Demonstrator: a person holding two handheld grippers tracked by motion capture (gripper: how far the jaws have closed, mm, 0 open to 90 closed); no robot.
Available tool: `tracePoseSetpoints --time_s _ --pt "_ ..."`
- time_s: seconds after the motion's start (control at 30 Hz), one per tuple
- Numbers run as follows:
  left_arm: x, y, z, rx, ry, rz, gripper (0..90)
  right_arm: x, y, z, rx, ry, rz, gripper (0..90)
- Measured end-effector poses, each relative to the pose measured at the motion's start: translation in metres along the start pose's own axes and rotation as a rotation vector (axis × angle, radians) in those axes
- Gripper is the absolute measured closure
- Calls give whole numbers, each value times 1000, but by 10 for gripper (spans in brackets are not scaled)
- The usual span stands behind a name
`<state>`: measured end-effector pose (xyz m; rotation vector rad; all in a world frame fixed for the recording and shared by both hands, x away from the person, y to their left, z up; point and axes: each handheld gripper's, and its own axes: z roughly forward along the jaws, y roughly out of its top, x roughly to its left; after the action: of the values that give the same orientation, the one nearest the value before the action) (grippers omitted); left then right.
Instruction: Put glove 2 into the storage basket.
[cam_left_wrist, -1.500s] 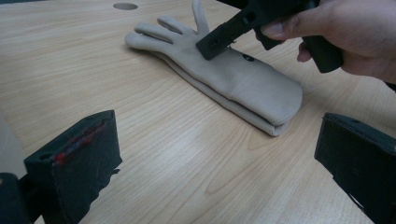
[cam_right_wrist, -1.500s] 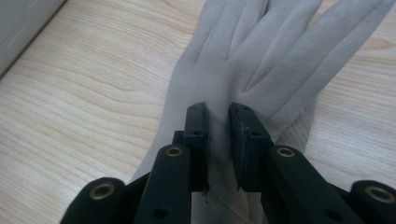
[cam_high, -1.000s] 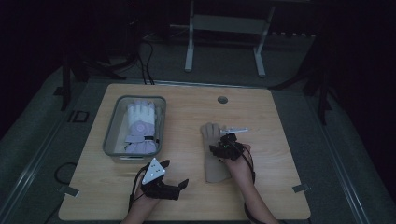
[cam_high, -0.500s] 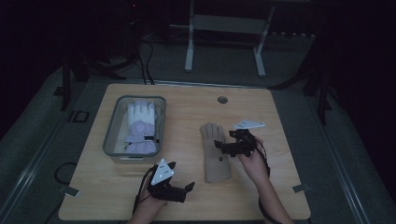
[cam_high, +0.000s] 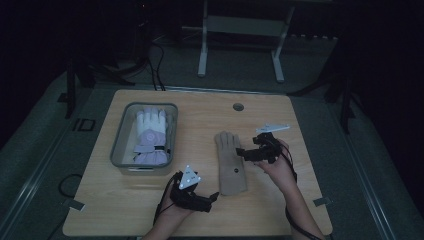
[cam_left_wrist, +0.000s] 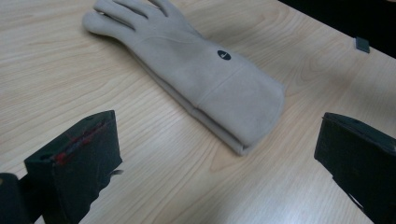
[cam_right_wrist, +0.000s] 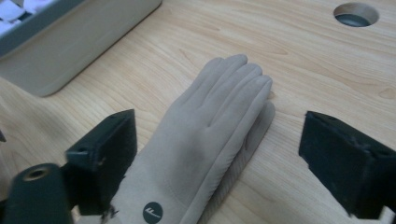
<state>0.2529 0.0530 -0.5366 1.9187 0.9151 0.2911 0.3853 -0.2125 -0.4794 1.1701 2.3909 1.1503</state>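
Having just spread its jaws and lifted off to the side, the right gripper leaves the beige glove flat on the table beside the bin, released, while the left gripper, also open, aims at its cuff.

Your left gripper and right gripper are black. Each carries a grey three-cornered plate and trails a dark cable.

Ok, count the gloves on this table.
2 for sure: a beige glove flat on the table, a white-and-lilac glove in the grey tray. Another may hide beneath that one.
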Motion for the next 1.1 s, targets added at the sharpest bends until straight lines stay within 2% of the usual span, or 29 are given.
tracePoseSetpoints --time_s 0.03,0.13,0.2,0.23,0.27,0.3,0.33,0.37,0.4,0.43,0.57,0.67,0.73,0.87,0.97,1.07,1.1 --pt "-2 6 6 15 -1 -11 5 -4 5 4 11 -20 0 183" --pt "-2 14 15 32 -12 -23 6 -8 11 11 29 -17 10 248" --pt "-3 16 18 44 -21 -28 6 -10 13 15 35 -11 12 255" --pt "-4 20 25 59 -8 -22 52 -13 15 25 51 0 32 275" --pt "-4 20 25 59 -8 -22 79 -14 15 28 59 -2 41 274" --pt "-5 23 33 94 11 -20 82 -15 14 33 62 -3 56 274" --pt "-5 23 33 94 11 -20 85 -16 14 38 70 3 64 274" --pt "-5 25 42 126 9 -30 107 -16 13 43 80 -3 72 273" --pt "-5 25 42 126 9 -30 117 -16 13 43 80 -3 72 273" --pt "-5 25 49 143 25 -45 147 -18 10 55 101 -11 88 264" --pt "-3 22 62 191 7 -67 148 -20 3 70 139 -16 114 260" --pt "-2 19 69 228 1 -65 147 -19 -3 79 166 -14 113 260" --pt "-1 18 71 236 -3 -71 148 -19 -4 81 172 -17 113 261" --pt "-4 15 75 252 7 -48 150 -14 -7 85 186 -22 96 326" --pt "-5 15 77 256 16 -38 154 -12 -7 85 183 -7 94 430" --pt "-12 17 81 270 59 18 173 -9 -9 85 172 1 102 517" --pt "-14 17 82 269 62 35 220 -8 -9 85 167 3 106 541"
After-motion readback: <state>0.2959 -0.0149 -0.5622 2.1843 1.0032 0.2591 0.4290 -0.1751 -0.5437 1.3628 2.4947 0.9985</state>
